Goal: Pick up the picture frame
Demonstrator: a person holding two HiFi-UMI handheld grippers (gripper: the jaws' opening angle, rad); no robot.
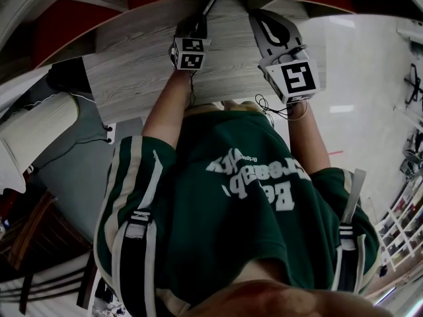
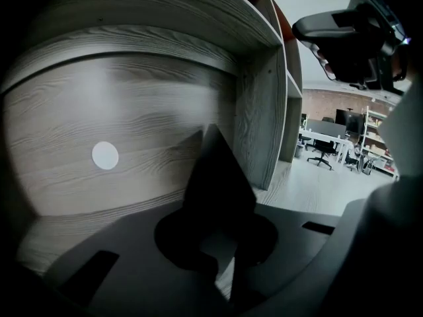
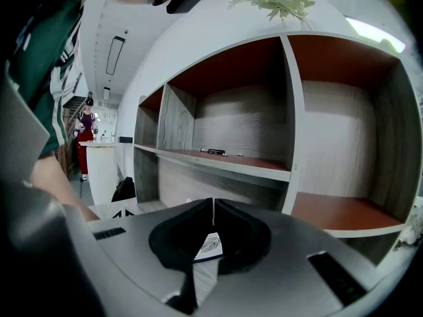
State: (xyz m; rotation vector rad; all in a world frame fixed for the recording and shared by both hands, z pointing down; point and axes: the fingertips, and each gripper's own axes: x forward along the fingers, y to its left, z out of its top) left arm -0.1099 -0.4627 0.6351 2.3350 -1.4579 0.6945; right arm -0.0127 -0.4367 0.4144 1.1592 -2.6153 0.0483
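Note:
The picture frame [image 2: 218, 177] shows as a thin dark panel standing on edge between my left gripper's jaws, against the grey wood-grain back wall of a shelf compartment [image 2: 119, 111]. My left gripper [image 2: 221, 242] is shut on its lower part. In the head view the left gripper [image 1: 196, 24] reaches into the shelf [image 1: 145, 65], and a thin dark edge of the frame [image 1: 211, 4] rises beyond it. To its right, my right gripper [image 1: 269, 25] hovers over the same shelf. Seen in its own view, the right gripper [image 3: 213, 207] is shut with nothing held.
A round white sticker [image 2: 105, 156] marks the back wall, and an upright partition [image 2: 254, 111] closes the compartment on the right. A white printed card [image 3: 210, 246] lies under the right jaws. Beyond are open shelves with red-brown boards [image 3: 337, 213], and office chairs [image 2: 324, 147].

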